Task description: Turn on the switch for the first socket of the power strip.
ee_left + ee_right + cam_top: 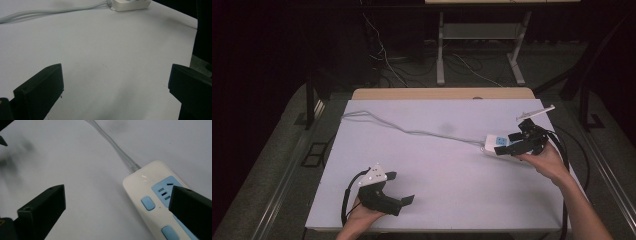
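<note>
Two grippers in play, both with jaws spread wide and nothing between them. Your left gripper (399, 187) sits at the near left of the table (447, 200), low over bare surface, aimed toward the far right; its own view has the power strip (131, 3) far off at the top edge. My read: it's parked there to stay out of the way, or waiting to brace the strip later.

Your right gripper (517, 142) is over at the right side, hovering on the strip's right end. In the right gripper view the power strip (152, 195) lies flat on the table, one jaw hanging over its blue socket panel, the other over bare table well apart from it. So the strip isn't straddled yet, and I can't tell whether that jaw touches it. You're probably lining up on the body or on one of the blue buttons (148, 203).

The cord (412, 131) runs from the strip's left end out to the far left corner, slack, so the strip may slide if pushed. A thin white stick-like object (536, 112) lies far right, beyond the gripper; can't identify it.
</note>
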`<move>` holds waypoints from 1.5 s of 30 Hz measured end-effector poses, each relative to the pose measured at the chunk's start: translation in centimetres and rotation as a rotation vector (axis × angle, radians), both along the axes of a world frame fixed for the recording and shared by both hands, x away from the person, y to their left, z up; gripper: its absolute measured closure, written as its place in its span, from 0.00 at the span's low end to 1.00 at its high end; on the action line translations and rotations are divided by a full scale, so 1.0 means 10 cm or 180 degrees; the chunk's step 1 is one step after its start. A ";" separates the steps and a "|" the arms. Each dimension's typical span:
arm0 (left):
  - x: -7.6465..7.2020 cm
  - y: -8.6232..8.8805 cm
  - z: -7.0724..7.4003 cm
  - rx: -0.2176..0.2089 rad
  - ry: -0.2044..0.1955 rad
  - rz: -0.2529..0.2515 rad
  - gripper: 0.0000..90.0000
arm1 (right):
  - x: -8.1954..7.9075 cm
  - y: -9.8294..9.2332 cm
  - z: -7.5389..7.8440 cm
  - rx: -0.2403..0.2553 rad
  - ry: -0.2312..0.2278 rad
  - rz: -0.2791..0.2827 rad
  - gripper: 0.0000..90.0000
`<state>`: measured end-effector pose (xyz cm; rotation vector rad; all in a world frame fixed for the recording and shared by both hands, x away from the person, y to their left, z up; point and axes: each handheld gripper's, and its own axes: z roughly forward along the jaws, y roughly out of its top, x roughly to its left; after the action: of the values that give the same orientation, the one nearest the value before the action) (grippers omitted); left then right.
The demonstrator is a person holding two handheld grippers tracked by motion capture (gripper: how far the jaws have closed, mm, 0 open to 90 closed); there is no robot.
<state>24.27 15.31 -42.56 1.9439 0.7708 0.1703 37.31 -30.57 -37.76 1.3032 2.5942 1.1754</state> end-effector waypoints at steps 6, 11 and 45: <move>0.00 0.00 0.00 0.0003 0.0002 -0.0001 0.00 | 0.05 -0.04 -0.04 -0.0025 0.0021 -0.0158 0.27; 0.00 0.00 -0.01 0.0000 0.0011 0.0001 0.00 | 0.09 -0.07 -0.06 -0.0023 0.0045 -0.0198 0.46; 0.01 0.01 -0.01 0.0013 0.0005 -0.0004 0.00 | 0.29 -0.08 -0.31 -0.0225 0.0195 -0.0070 0.99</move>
<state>24.42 15.37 -42.68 1.9485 0.7708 0.1694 40.25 -31.37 -40.89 1.3713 2.6297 1.0466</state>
